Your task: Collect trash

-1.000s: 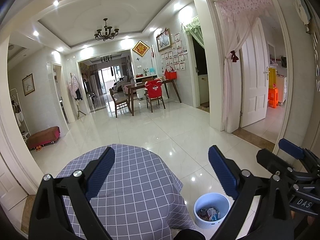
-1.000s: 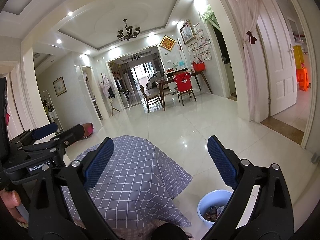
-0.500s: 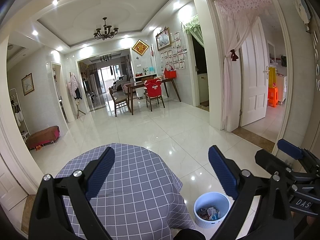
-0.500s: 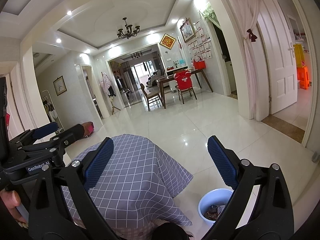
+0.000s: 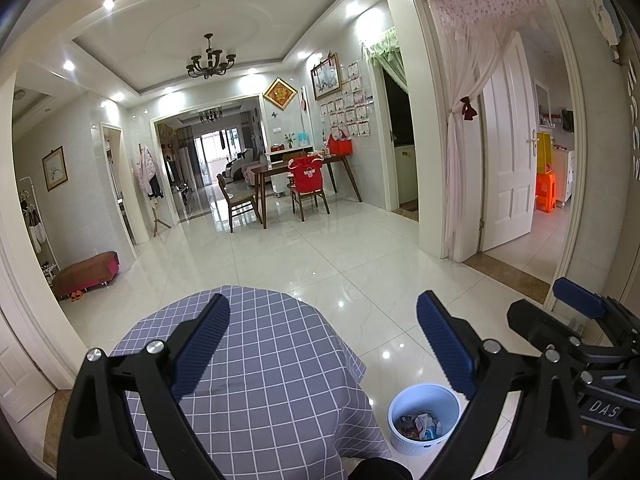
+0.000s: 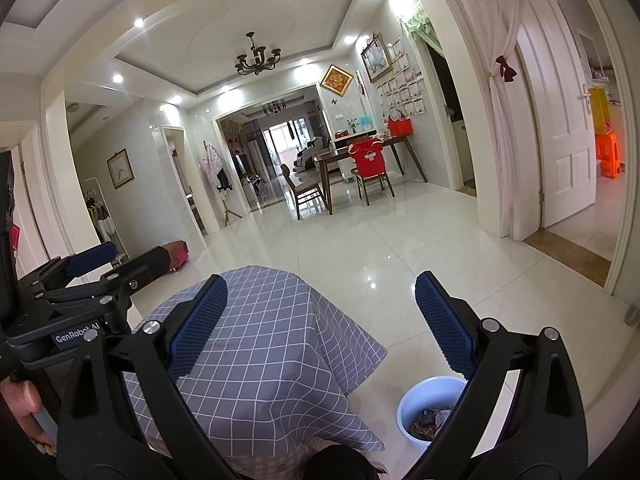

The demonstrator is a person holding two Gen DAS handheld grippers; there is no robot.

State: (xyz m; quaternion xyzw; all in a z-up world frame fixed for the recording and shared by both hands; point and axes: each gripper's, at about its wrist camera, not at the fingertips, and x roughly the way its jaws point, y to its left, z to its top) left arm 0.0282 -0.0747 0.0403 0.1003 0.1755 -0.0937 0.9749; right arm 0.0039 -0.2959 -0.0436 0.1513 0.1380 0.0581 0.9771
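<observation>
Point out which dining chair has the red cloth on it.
The right-hand chair, backrest draped in red; the other chair, left of it, is bare wood.

The tabletop (image 5: 256, 360) lies at 6 o'clock, the bin (image 5: 424, 420) on the floor (image 5: 320, 256) just beside it at 4 o'clock, with trash (image 5: 420, 426) in it. The dining table (image 5: 304, 168) with chairs (image 5: 236, 200) stands well behind at 12 o'clock, a bench (image 5: 86, 272) at 9 o'clock, a door (image 5: 508, 148) at 2 o'clock
</observation>
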